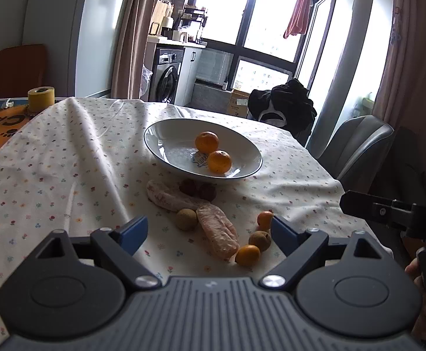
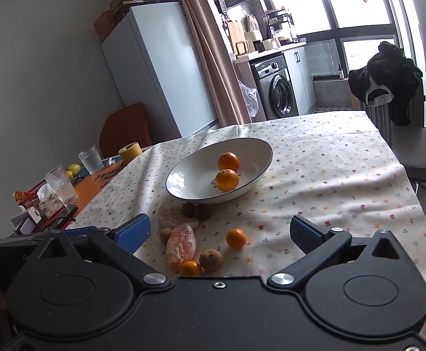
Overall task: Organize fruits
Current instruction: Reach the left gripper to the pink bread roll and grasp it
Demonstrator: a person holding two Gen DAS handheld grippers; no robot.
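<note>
A white bowl point(image 1: 160, 134) point(image 2: 259, 149) with a dark rim holds two oranges point(image 1: 207, 142) point(image 2: 228, 161) on the flowered tablecloth. In front of it lie loose fruits: two peeled pomelo pieces point(image 1: 218, 235) point(image 2: 181, 244), two brown longans point(image 1: 186, 219) point(image 2: 210, 259), two dark fruits point(image 1: 207, 191) point(image 2: 202, 211) and small kumquats point(image 1: 247, 254) point(image 2: 236, 238). My left gripper point(image 1: 210, 231) is open and empty, just in front of the loose fruits. My right gripper point(image 2: 220, 229) is open and empty, above the same pile. The right gripper's finger point(image 1: 368, 209) shows at the right of the left wrist view.
A yellow tape roll point(image 1: 41, 99) point(image 2: 130, 152) and glasses point(image 2: 89, 159) stand on the orange mat at the left. Snack packets and small items point(image 2: 37, 204) lie at the table's left edge. A chair with a black garment point(image 2: 388, 82) stands at the far right.
</note>
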